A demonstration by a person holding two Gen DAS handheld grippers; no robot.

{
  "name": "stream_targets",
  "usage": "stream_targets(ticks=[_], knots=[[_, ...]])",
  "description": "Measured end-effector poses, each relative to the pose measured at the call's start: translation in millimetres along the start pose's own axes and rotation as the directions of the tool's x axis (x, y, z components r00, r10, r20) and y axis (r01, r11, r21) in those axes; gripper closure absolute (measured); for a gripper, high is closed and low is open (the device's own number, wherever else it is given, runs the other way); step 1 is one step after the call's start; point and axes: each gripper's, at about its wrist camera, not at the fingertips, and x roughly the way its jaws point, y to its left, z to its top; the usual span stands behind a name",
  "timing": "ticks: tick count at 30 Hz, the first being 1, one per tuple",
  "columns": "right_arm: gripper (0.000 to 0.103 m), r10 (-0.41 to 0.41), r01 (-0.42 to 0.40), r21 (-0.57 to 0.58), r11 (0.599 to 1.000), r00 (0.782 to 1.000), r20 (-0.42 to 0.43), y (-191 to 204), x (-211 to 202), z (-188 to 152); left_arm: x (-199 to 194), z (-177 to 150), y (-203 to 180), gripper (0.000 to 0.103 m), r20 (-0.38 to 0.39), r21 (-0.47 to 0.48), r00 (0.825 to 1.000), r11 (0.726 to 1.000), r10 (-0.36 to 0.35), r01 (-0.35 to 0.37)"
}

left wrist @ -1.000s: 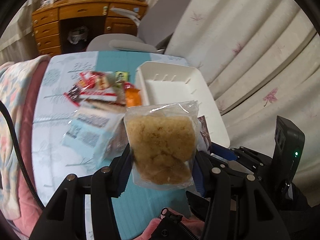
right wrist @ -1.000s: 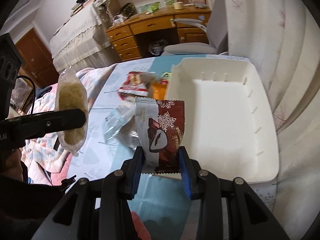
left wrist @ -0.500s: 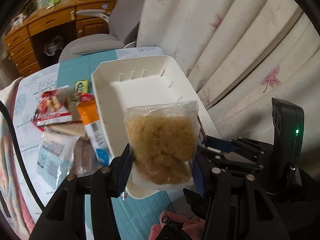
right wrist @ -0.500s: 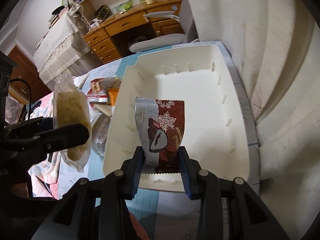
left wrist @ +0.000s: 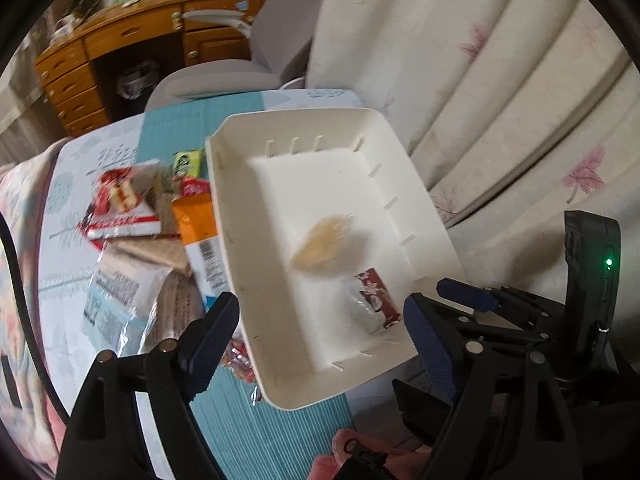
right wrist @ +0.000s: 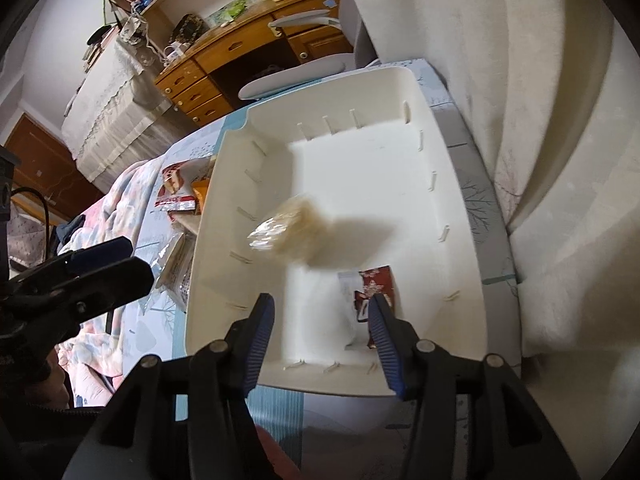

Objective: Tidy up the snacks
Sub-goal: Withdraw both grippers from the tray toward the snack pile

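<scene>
A white plastic tray [left wrist: 424, 208] [right wrist: 400, 80] sits on the table's right side. Inside it, a clear bag of yellow crumbly cake [left wrist: 326, 246] [right wrist: 288, 228] shows blurred, loose from any gripper. Near the tray's front corner lies a dark red chocolate packet [left wrist: 374, 300] [right wrist: 374, 286]. My left gripper [left wrist: 320, 332] hovers over the tray's near edge; its jaws are opening and hold nothing. My right gripper [right wrist: 320, 320] is also over the near edge with its jaws opening. The red packet lies below and beyond its right finger, not pinched.
Left of the tray is a heap of snacks: a red cake packet [left wrist: 116, 204], an orange packet [left wrist: 196, 216], a pale blue bag [left wrist: 116, 296], a small green one [left wrist: 188, 162]. A curtain [left wrist: 500, 100] hangs right; a grey chair [left wrist: 224, 76] and wooden desk [left wrist: 132, 36] stand behind.
Both grippers came over the tray and opened. The cake bag left the left gripper and the red packet left the right one; both are now in the tray.
</scene>
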Motion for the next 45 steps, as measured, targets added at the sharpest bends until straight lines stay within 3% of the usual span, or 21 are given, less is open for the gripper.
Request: stream_targets(ticks=[4, 8, 17, 25, 29, 36, 41, 45], knots=[[0.052, 0.044, -0.044, -0.011, 0.999, 0.999, -0.015, 4, 6, 2, -7, -9, 12, 0.02, 0.0, -0.057, 0.999, 0.997, 0.053, -0.053], [0.044, 0.097, -0.097, -0.012, 0.995, 0.995, -0.025, 10, 12, 4, -16, -22, 26, 0.02, -0.01, -0.109, 0.993, 0.987, 0.117, -0.118], [0.042, 0.143, -0.141, 0.043, 0.989, 0.988, -0.051, 23, 25, 4, -35, -60, 64, 0.02, -0.061, -0.213, 0.96, 0.936, 0.275, -0.281], [0.042, 0.135, -0.134, 0.035, 0.99, 0.989, -0.058, 42, 27, -1, -42, -84, 89, 0.02, -0.096, -0.235, 0.928, 0.897, 0.361, -0.373], [0.042, 0.12, -0.118, 0.038, 0.992, 0.992, -0.047, 58, 24, -7, -47, -89, 105, 0.02, -0.081, -0.198, 0.919, 0.898, 0.385, -0.393], [0.042, 0.052, -0.054, 0.127, 0.99, 0.998, 0.022, 88, 17, -21, -69, -93, 131, 0.02, -0.023, -0.083, 0.932, 0.929, 0.361, -0.361], [0.042, 0.005, -0.016, 0.226, 0.974, 0.999, 0.053, 112, 19, -36, -82, -95, 155, 0.02, 0.055, 0.052, 0.935, 0.934, 0.35, -0.353], [0.042, -0.038, 0.018, 0.33, 0.944, 0.998, 0.055, 125, 21, -48, -85, -100, 167, 0.02, 0.109, 0.172, 0.937, 0.922, 0.331, -0.346]])
